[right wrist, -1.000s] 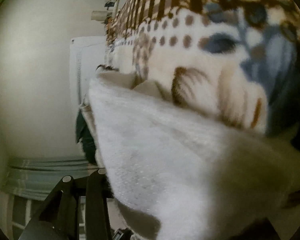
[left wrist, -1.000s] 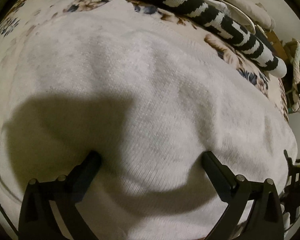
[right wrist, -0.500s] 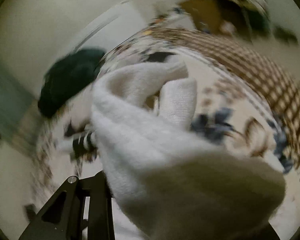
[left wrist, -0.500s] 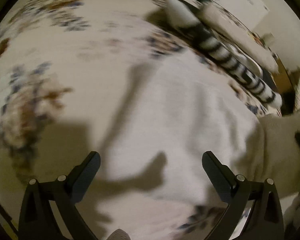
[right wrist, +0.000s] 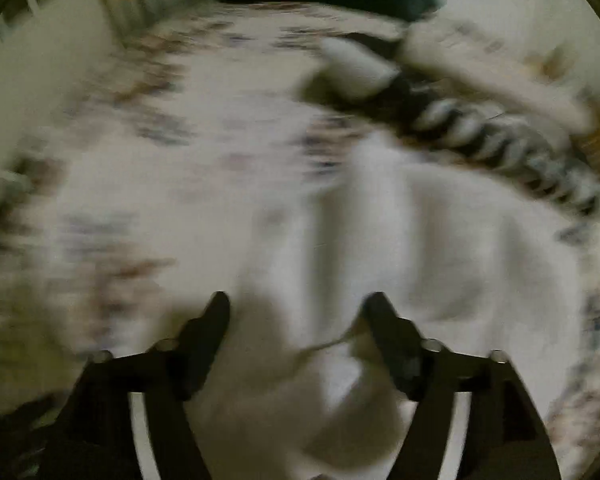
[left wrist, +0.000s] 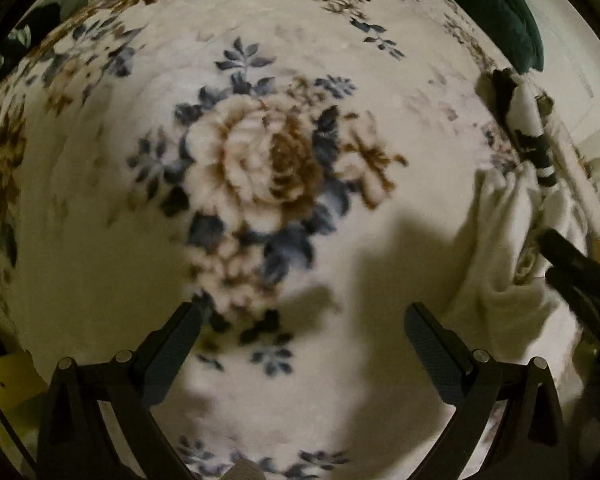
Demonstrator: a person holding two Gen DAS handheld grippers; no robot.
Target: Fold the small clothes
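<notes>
A white knit garment (right wrist: 440, 248) lies spread on a floral blanket (left wrist: 260, 168). In the right wrist view, which is blurred, my right gripper (right wrist: 296, 304) is open with its fingers apart just over the near edge of the garment. In the left wrist view the same garment (left wrist: 504, 240) shows bunched at the far right, with the right gripper's black fingers (left wrist: 572, 264) beside it. My left gripper (left wrist: 304, 316) is open and empty above bare blanket, left of the garment.
A black-and-white striped sock (right wrist: 500, 136) lies beyond the garment, also in the left wrist view (left wrist: 532, 128). A dark green cloth (left wrist: 496, 8) lies at the blanket's far edge. A pale wall stands behind.
My right gripper has let go of the white garment and opened; the garment now lies on the blanket. My left gripper has swung left, off the garment, over bare blanket.
</notes>
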